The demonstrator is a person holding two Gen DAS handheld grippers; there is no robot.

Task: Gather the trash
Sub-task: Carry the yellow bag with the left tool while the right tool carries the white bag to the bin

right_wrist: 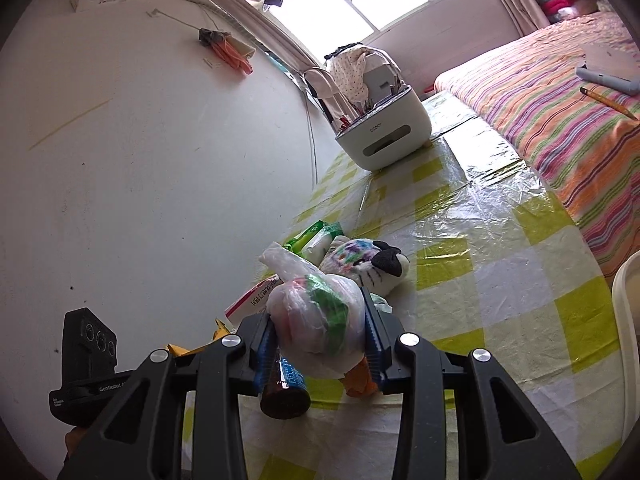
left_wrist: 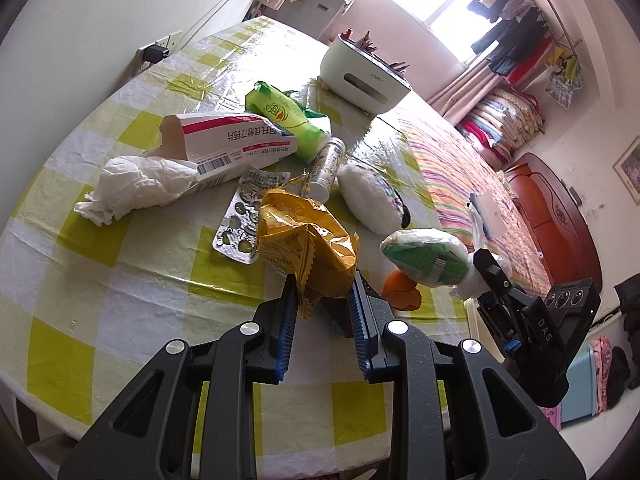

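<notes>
My left gripper (left_wrist: 322,284) is shut on a crumpled yellow snack wrapper (left_wrist: 306,240), lifted a little above the checked tablecloth (left_wrist: 132,280). My right gripper (right_wrist: 318,320) is shut on a knotted clear plastic bag with green and pink contents (right_wrist: 316,320); the same bag (left_wrist: 428,258) shows at the right in the left wrist view. On the table lie a crumpled white tissue (left_wrist: 136,188), a torn medicine box (left_wrist: 232,144), a blister pack (left_wrist: 240,216), a green packet (left_wrist: 284,116), a small bottle (left_wrist: 328,168), an orange peel (left_wrist: 402,292) and a brown bottle (right_wrist: 286,390).
A white plush toy (right_wrist: 360,264) lies mid-table. A white utensil holder (left_wrist: 364,76) stands at the table's far end. A striped bed (right_wrist: 560,120) runs along the right side. A wall (right_wrist: 140,180) borders the table on the left. A white rim (right_wrist: 626,340) shows at the right edge.
</notes>
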